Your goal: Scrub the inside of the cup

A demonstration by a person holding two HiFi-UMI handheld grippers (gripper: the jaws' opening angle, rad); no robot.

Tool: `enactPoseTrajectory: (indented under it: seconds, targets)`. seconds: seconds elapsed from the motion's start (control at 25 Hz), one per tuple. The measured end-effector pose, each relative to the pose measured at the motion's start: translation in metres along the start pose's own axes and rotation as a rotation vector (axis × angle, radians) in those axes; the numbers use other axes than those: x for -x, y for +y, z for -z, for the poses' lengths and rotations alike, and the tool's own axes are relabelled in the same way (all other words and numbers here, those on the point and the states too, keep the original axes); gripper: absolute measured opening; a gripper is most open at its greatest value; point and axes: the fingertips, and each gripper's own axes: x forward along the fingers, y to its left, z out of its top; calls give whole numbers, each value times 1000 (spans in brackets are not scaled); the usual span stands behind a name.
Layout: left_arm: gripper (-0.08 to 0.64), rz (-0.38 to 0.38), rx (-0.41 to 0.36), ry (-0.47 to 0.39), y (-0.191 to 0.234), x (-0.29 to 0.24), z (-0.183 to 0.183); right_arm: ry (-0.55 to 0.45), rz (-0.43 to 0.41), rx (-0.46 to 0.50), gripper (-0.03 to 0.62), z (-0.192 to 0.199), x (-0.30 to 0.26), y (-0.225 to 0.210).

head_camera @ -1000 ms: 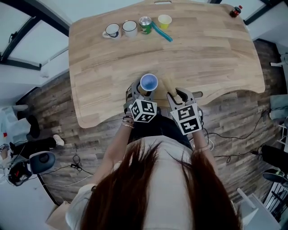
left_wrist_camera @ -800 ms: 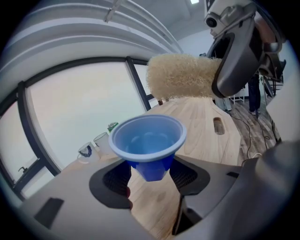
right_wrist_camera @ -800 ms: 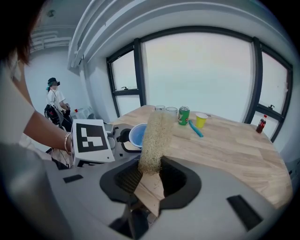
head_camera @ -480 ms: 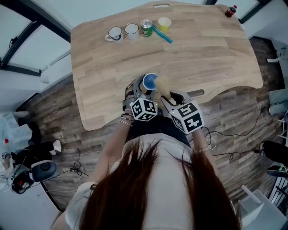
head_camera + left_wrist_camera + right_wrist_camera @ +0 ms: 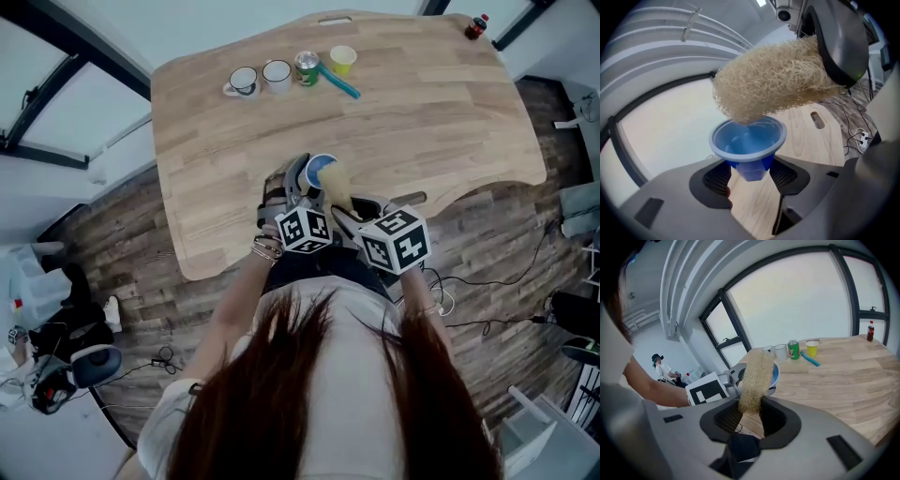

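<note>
The left claw stands wide, its pads clamped one on each side of the lower body of the blue cup. The right claw is narrow and pinches the near end of the loofah.

The cup is held in the air over the near edge of the wooden surface. The loofah's free end sits at the cup's rim.

The left gripper view alone looks into the cup's blue inside. The head view shows only its mouth as a blue disc, with the loofah just to its right. The right gripper view alone shows a person in a dark cap, in the background at left.

Count in hand: one blue cup, one loofah.

Count in the row at the surface's far edge:
- a handled white mug
- a second white mug
- one green can
- one yellow cup
- one blue stick, lying slanted just beside the yellow cup

One red-capped dark bottle stands at the far right corner, well apart from the row.
</note>
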Motion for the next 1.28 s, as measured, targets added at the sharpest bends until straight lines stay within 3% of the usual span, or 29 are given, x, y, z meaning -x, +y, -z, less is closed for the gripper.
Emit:
enactPoseTrajectory:
  seconds: [0.92, 1.28]
  targets:
    - [262, -77, -96, -82, 34, 7, -5, 45, -170, -243, 120, -23, -21, 17]
    - [262, -121, -184, -125, 39, 9, -4, 63, -214, -334, 120, -24, -26, 19]
